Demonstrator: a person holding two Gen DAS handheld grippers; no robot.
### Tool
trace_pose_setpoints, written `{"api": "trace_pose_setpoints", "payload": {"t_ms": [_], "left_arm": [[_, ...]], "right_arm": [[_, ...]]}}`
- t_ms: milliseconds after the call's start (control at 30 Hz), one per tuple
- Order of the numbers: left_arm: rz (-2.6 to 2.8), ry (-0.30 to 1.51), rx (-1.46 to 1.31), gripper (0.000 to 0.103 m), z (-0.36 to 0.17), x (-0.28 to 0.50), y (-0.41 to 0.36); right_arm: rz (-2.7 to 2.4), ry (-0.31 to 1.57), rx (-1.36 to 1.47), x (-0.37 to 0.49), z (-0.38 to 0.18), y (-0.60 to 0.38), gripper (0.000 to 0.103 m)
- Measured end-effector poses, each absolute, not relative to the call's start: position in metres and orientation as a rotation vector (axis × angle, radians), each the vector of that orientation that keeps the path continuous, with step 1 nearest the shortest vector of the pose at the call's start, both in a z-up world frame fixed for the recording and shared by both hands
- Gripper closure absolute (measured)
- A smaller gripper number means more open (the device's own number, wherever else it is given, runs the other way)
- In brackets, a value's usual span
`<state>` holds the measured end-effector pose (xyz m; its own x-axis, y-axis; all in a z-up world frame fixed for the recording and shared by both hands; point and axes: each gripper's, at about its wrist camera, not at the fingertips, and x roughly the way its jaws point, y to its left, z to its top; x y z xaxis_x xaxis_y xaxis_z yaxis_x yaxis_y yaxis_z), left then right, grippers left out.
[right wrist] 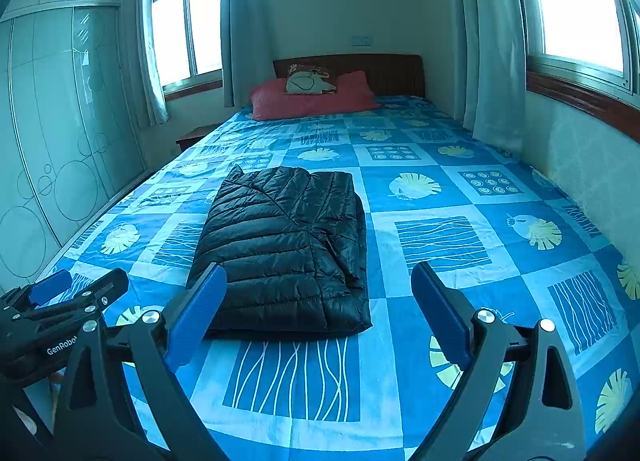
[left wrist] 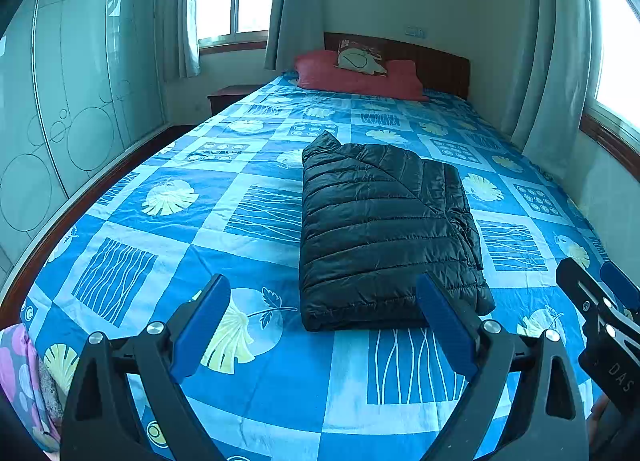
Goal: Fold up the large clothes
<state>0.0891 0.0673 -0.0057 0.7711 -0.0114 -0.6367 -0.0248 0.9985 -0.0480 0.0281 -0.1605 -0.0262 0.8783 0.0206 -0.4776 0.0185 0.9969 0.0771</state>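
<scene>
The black quilted jacket [left wrist: 384, 233] lies folded into a compact rectangle on the bed [left wrist: 256, 401], on the blue patterned bedspread. It sits just ahead of both tongs, with nothing gripping it.

The left tongs [left wrist: 324, 325] hang above the near end of the bed with their blue pads spread wide and nothing between them. In the left wrist view the jacket is ahead and slightly right of them, its near edge just beyond the right pad.

The right tongs [right wrist: 318, 317] are likewise spread wide and hold nothing. In the right wrist view the jacket [right wrist: 284, 249] is ahead and to their left, its near left corner hidden behind the left pad.

The two tongs are side by side, each showing at the edge of the other's view.

Far beyond the jacket, a red pillow [left wrist: 356, 79] lies against the wooden headboard [left wrist: 436, 65].
</scene>
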Motion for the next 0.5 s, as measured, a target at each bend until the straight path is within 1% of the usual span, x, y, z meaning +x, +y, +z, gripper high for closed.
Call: {"api": "trace_pose_setpoints", "payload": {"t_ms": [500], "left_arm": [[0.002, 0.691, -0.058, 0.009, -0.0040, 0.0926, 0.0681]], "right_arm": [[0.004, 0.499, 0.082, 0.0279, -0.0246, -0.1611, 0.010]]}}
